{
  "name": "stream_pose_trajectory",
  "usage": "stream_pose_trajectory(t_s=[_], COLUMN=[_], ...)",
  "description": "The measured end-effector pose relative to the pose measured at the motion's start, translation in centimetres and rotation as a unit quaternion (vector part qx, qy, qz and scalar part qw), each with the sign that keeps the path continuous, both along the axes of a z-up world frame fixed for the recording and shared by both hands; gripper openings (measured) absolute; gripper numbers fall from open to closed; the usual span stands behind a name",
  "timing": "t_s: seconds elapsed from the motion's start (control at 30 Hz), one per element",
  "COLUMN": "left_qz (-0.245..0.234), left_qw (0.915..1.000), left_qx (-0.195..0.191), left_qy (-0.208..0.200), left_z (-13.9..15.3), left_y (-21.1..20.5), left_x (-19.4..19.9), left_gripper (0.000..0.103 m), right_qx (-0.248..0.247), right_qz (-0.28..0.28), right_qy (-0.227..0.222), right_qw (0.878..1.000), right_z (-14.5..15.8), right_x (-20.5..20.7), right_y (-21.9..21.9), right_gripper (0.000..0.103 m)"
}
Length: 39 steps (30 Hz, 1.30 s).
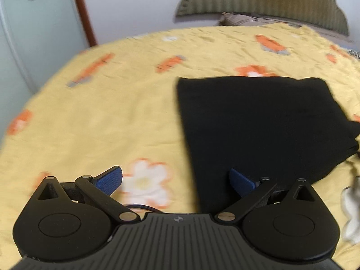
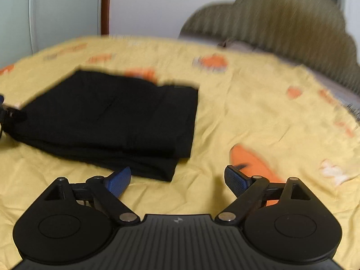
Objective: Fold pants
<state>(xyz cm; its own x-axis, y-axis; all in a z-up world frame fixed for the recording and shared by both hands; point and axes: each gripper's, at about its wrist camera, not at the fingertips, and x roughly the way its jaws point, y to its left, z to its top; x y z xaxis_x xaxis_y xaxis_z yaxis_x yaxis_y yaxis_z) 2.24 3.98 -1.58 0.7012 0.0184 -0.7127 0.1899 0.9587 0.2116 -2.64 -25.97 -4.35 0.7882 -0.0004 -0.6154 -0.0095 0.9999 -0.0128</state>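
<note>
The black pants (image 1: 254, 123) lie folded into a thick rectangle on the yellow flowered bedspread (image 1: 101, 112). In the left wrist view my left gripper (image 1: 175, 181) is open and empty, its right pad over the pants' near left edge. In the right wrist view the folded pants (image 2: 112, 117) lie to the left, with stacked layers showing at the near edge. My right gripper (image 2: 177, 180) is open and empty, just right of the pants' near corner. Part of the left gripper (image 2: 9, 112) shows at the pants' far left edge.
A ribbed olive headboard (image 1: 265, 2) and a pillow (image 1: 243, 19) stand at the far end of the bed. A pale wardrobe (image 1: 33, 33) with a wooden frame strip (image 1: 83, 11) is at the left. A white object (image 1: 351, 211) lies at the right edge.
</note>
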Motion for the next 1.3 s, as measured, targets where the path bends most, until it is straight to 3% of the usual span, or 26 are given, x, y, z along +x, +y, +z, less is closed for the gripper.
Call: stream_pose_trajectory(t_s=[0.1, 0.17, 0.23, 0.3, 0.33, 0.37, 0.47, 0.57, 0.73, 0.8, 0.87, 1.07, 1.13, 1.23, 1.3], left_qz=[-0.007, -0.028, -0.043, -0.044, -0.040, -0.038, -0.031, -0.018, -0.021, -0.024, -0.021, -0.015, -0.014, -0.012, -0.010], left_qw=[0.9994, 0.9990, 0.9985, 0.9979, 0.9978, 0.9975, 0.9963, 0.9958, 0.9924, 0.9938, 0.9927, 0.9925, 0.9929, 0.9931, 0.9933], left_qx=[0.028, 0.019, 0.013, 0.013, 0.019, 0.026, 0.040, 0.017, -0.001, 0.017, 0.007, -0.021, -0.026, -0.034, -0.043], left_qy=[-0.020, -0.027, -0.030, -0.044, -0.050, -0.054, -0.069, -0.088, -0.121, -0.107, -0.118, -0.119, -0.115, -0.112, -0.107], left_z=[0.9, 1.3, 1.2, 0.6, 0.0, -0.5, -2.2, -2.4, -2.2, -3.2, -3.7, -4.1, -4.1, -4.1, -4.2], left_y=[-0.9, -2.3, -4.1, -5.4, -6.0, -6.6, -7.5, -7.2, -7.0, -7.3, -7.0, -6.3, -6.1, -5.9, -5.6], left_x=[-0.3, -0.3, -0.2, -0.1, 0.0, 0.1, 0.2, 0.0, -0.5, -0.3, -0.6, -0.3, -0.2, -0.2, -0.3], left_gripper=[0.102, 0.103, 0.103, 0.103, 0.103, 0.103, 0.103, 0.102, 0.103, 0.103, 0.103, 0.103, 0.103, 0.103, 0.103], right_qx=[0.071, 0.113, 0.125, 0.110, 0.105, 0.099, 0.088, 0.096, 0.071, 0.085, 0.087, 0.097, 0.097, 0.104, 0.081], right_qz=[0.015, 0.035, 0.032, 0.019, 0.016, 0.010, 0.015, 0.007, 0.001, -0.014, -0.012, -0.019, 0.003, 0.025, 0.031], right_qy=[-0.056, -0.064, -0.053, -0.032, -0.020, -0.010, -0.008, -0.016, -0.011, -0.009, -0.002, -0.069, -0.062, -0.004, -0.007], right_qw=[0.996, 0.991, 0.990, 0.993, 0.994, 0.995, 0.996, 0.995, 0.997, 0.996, 0.996, 0.993, 0.993, 0.994, 0.996], right_z=[2.1, 2.7, 2.3, 1.5, 1.0, 0.5, -0.1, -0.3, -0.9, -1.1, -0.9, 2.4, 2.1, -0.1, -0.8], right_x=[-0.7, 0.2, 1.2, 2.2, 2.5, 2.6, 2.2, 1.7, 1.6, 1.6, 1.5, 1.3, 2.6, 5.1, 4.9], right_y=[-0.7, -0.9, -0.7, -0.3, -0.3, -0.2, -0.3, -0.8, -0.4, -0.7, -0.8, -1.1, -0.4, 0.5, 1.1], right_gripper=[0.091, 0.090, 0.089, 0.075, 0.056, 0.046, 0.041, 0.036, 0.037, 0.042, 0.052, 0.053, 0.053, 0.057, 0.058])
